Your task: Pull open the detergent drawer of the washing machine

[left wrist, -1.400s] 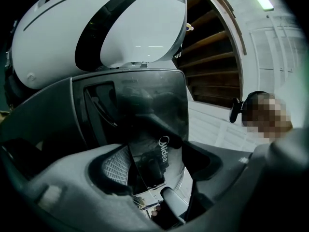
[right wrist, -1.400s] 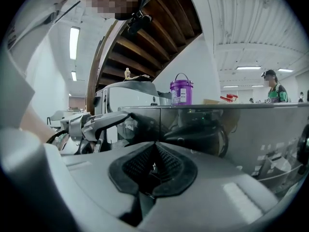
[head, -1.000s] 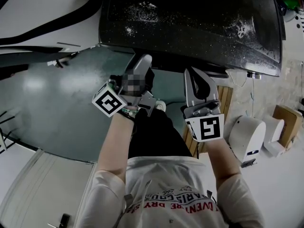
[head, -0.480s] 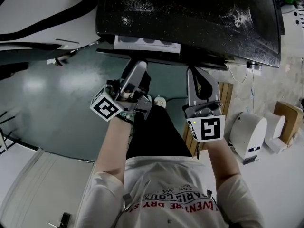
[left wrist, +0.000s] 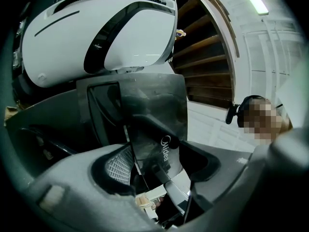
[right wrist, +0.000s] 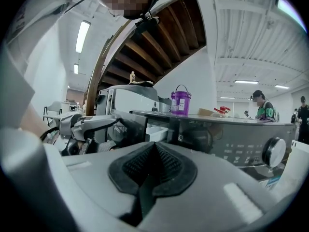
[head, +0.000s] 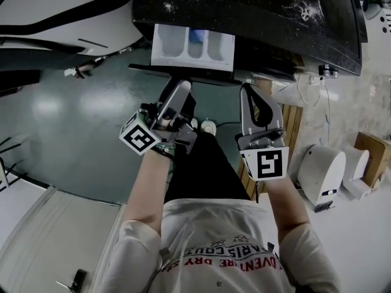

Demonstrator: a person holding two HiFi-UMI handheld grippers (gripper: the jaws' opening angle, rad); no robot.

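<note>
The drawer shows at the top centre of the head view, white inside and already partly out of the dark washing machine. Its dark front panel runs left to right just below the white part. The drawer's long axis runs up and down the frame, toward the person.

The left gripper meets that panel from directly below. In the left gripper view its fingers are clamped on the glossy panel, which stands between them. The right gripper hangs right of the drawer, near it but apart. Its fingers are pressed together on nothing.

The left hand is the one on the drawer and lies in line with its long axis. Any further pull would likely go straight down the frame, with no sideways drift to jam the slide.
</note>
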